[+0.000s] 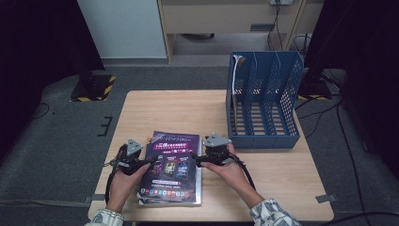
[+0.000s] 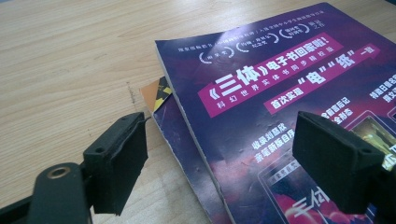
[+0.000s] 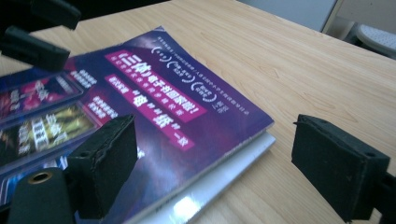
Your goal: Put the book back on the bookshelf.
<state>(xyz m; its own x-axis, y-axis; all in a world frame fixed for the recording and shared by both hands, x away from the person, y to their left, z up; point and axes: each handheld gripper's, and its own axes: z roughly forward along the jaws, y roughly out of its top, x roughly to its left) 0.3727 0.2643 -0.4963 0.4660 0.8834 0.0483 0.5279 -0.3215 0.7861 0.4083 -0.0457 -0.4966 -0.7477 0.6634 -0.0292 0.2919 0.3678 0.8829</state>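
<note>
Both hand-held grippers sit at the near edge of the pale wooden table (image 1: 155,110), one on each side of a small stack of glossy purple magazines (image 1: 171,167) lying flat there; a blue plastic slotted file rack (image 1: 263,101) stands well apart at the far right. The top purple magazine (image 2: 280,93) lies slightly askew on the one beneath, whose edges stick out at the left and right. It looks light, thin and floppy, with a slick cover, so a pinch at one corner would likely let it sag or slip; a hold on the bound edge, with the other side supported, seems safer. The left gripper (image 2: 219,163) has its jaws spread, straddling the magazine's left edge without pressing it. The right gripper (image 3: 212,163) is likewise spread wide at the right edge, gripping nothing.
</note>
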